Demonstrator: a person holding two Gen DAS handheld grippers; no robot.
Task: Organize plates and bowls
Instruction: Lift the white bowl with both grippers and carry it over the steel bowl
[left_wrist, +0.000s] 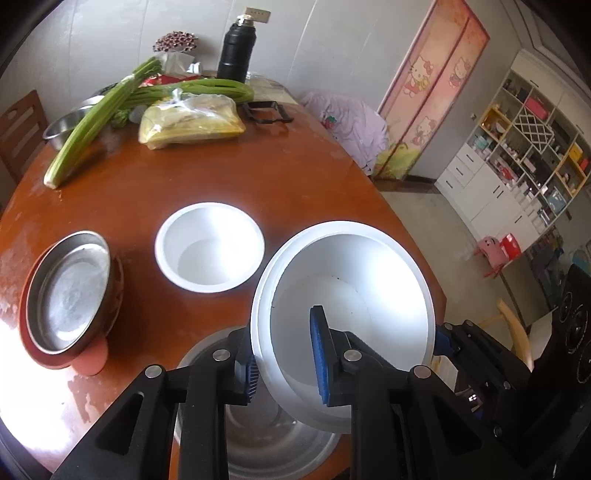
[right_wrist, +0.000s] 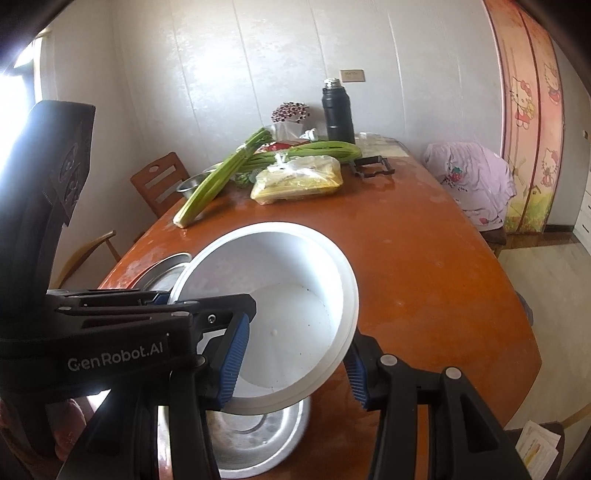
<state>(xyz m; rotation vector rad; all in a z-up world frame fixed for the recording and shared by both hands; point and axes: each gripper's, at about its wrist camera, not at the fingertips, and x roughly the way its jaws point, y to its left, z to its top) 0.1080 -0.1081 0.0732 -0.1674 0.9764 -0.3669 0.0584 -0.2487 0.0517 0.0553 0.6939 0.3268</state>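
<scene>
A large white bowl (left_wrist: 354, 280) (right_wrist: 280, 280) hangs tilted above a metal bowl (left_wrist: 266, 443) (right_wrist: 258, 443) that rests on the brown table (left_wrist: 258, 177). My left gripper (left_wrist: 284, 363) is shut on the bowl's left wall, one pad inside and one outside. My right gripper (right_wrist: 293, 365) is shut on the opposite wall in the same way. A smaller white bowl (left_wrist: 209, 247) stands on the table just beyond. To its left a steel plate (left_wrist: 70, 291) lies inside a red plate (left_wrist: 44, 354).
At the far end lie celery stalks (left_wrist: 99, 122), a yellow bag of food (left_wrist: 192, 118), a black flask (left_wrist: 236, 51), a black frame (left_wrist: 267, 110) and another steel bowl (left_wrist: 62, 125). A wooden chair (right_wrist: 159, 181) stands at the left. The table's edge (right_wrist: 517, 295) curves along the right.
</scene>
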